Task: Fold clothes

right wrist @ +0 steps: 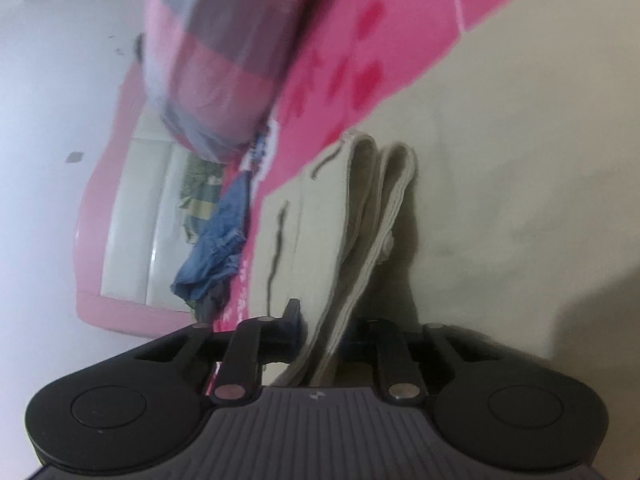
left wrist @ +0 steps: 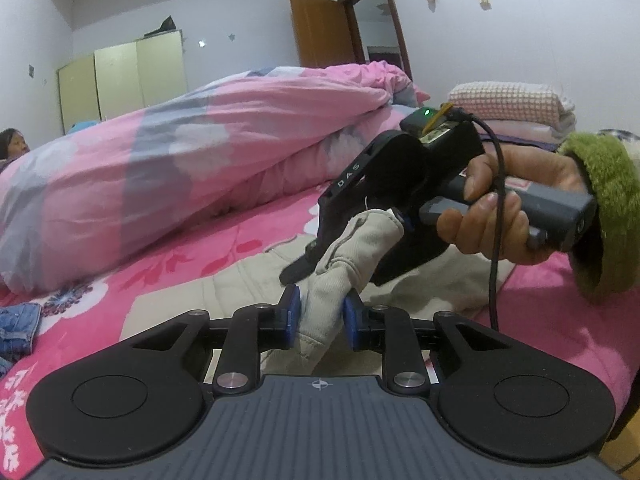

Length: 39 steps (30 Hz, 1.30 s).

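Note:
A beige garment [left wrist: 340, 264] lies on the pink flowered bed sheet [left wrist: 540, 320], with one folded part lifted off it. My left gripper [left wrist: 320, 312] is shut on that raised fold, its blue pads pressing it from both sides. Just beyond, my right gripper [left wrist: 356, 240] clamps the same fold higher up; a hand [left wrist: 488, 216] in a green fuzzy cuff holds it. In the right wrist view the right gripper [right wrist: 324, 320] is shut on a doubled beige edge [right wrist: 360, 208] that runs away from the jaws over the spread garment.
A bulky pink and grey quilt [left wrist: 160, 160] fills the bed's left side. Blue denim [left wrist: 16, 328] lies at the left edge, also the denim [right wrist: 216, 248]. A folded checked blanket [left wrist: 508, 100] sits far right. A person [left wrist: 12, 144], wardrobe [left wrist: 120, 76] and door [left wrist: 320, 28] are behind.

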Tool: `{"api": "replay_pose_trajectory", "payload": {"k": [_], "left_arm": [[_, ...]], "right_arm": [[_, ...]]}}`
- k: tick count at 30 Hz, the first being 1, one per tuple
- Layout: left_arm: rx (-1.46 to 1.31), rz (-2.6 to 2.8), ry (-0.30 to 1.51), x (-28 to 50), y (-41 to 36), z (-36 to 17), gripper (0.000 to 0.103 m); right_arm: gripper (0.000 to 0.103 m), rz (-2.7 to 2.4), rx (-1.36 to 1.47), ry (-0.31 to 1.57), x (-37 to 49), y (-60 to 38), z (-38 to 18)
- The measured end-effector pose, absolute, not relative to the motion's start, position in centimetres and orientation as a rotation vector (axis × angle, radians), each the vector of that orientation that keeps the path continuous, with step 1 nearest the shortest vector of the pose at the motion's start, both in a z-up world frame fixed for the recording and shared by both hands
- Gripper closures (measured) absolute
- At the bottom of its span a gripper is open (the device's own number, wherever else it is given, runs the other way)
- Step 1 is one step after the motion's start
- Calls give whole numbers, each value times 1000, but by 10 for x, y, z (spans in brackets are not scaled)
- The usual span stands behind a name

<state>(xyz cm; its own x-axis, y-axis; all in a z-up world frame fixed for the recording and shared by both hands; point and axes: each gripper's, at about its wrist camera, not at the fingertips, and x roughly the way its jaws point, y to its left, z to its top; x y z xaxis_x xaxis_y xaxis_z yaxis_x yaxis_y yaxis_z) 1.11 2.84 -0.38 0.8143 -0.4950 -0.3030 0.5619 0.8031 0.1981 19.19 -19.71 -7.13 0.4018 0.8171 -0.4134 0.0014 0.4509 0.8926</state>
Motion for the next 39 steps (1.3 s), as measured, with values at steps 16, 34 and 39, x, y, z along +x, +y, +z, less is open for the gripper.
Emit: {"api": "replay_pose_trajectory", "payload": {"k": [16,34,39], "left_arm": [[195,-834,232,43,-114,27,81],[152,-1157,326,82,-314,8,81],[162,-1183,349,83,-327,-2,81]], "right_arm": [[88,609,777,752,159,-346,-7],[88,471,632,740,126,-571,9],[88,470,519,762,122,-574,9]]}}
